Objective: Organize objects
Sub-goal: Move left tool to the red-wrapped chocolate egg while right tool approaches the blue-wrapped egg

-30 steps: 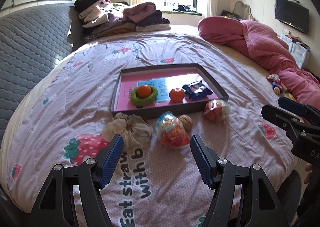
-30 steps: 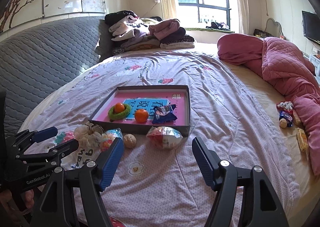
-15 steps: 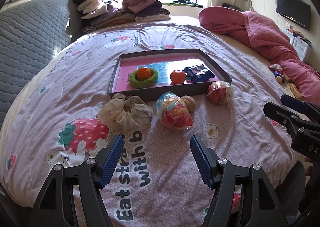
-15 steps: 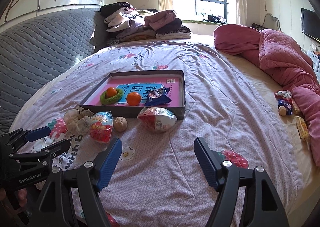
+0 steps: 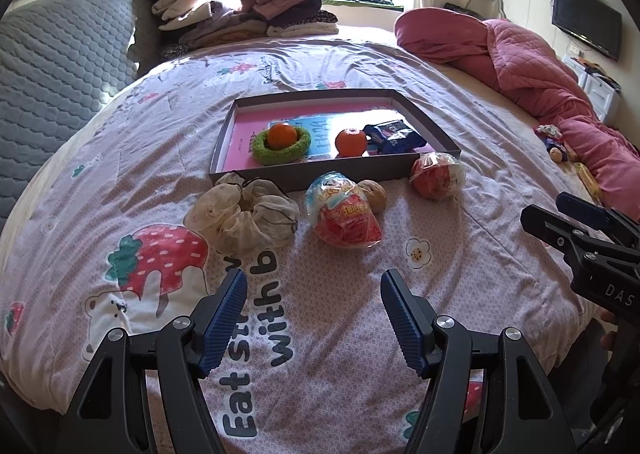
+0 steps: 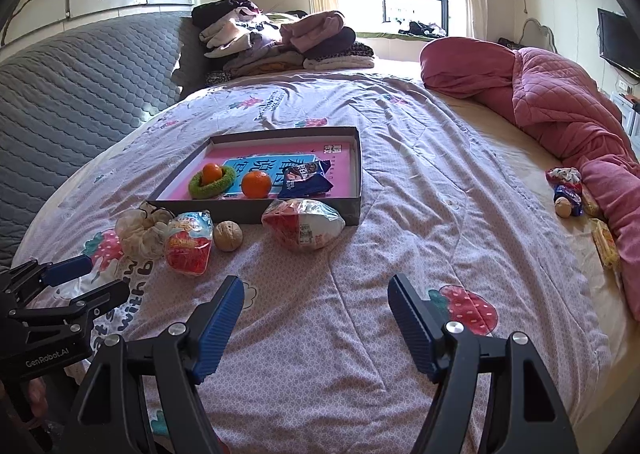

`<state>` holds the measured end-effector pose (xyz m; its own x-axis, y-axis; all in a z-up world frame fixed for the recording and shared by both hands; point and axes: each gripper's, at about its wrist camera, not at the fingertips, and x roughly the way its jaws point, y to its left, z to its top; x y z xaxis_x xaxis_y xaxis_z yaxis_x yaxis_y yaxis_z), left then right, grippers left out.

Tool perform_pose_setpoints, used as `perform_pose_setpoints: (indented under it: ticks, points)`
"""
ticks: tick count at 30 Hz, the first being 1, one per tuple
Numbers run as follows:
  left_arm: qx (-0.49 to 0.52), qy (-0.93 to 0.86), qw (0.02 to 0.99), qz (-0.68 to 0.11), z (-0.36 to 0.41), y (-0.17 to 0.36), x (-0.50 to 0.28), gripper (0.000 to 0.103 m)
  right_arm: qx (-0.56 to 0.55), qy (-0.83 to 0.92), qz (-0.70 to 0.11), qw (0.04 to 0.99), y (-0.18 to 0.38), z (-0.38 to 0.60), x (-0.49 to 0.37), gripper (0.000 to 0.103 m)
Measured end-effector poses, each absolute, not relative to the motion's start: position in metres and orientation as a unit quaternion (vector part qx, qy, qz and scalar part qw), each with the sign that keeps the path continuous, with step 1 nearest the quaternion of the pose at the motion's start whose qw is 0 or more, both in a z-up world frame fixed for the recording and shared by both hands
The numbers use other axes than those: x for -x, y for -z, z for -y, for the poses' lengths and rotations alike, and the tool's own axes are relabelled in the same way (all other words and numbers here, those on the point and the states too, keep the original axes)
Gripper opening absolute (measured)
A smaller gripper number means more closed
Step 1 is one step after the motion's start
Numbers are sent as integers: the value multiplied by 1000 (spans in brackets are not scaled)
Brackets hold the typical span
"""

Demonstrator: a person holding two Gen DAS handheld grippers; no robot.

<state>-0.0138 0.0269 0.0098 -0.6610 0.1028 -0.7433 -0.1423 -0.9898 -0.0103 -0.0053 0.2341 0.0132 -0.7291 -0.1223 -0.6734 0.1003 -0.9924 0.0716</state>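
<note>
Blue-padded, both the left tool (image 5: 312,310) and right tool (image 6: 316,314) hover released over the bed's lilac strawberry-print quilt (image 5: 400,58), before the shallow grey pink-floored tray (image 5: 256,174).

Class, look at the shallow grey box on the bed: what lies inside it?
Inside the box: a green ring cradling an orange, a second orange, a blue snack packet. Its pink printed floor is partly covered.
</note>
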Motion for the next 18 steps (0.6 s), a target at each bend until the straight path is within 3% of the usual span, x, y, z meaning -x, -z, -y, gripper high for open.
perform_pose_setpoints:
  ticks: [18]
  points:
    - [414, -906, 84, -19, -42, 7, 37, 71, -371, 927, -1, 52, 8, -237, 39, 74]
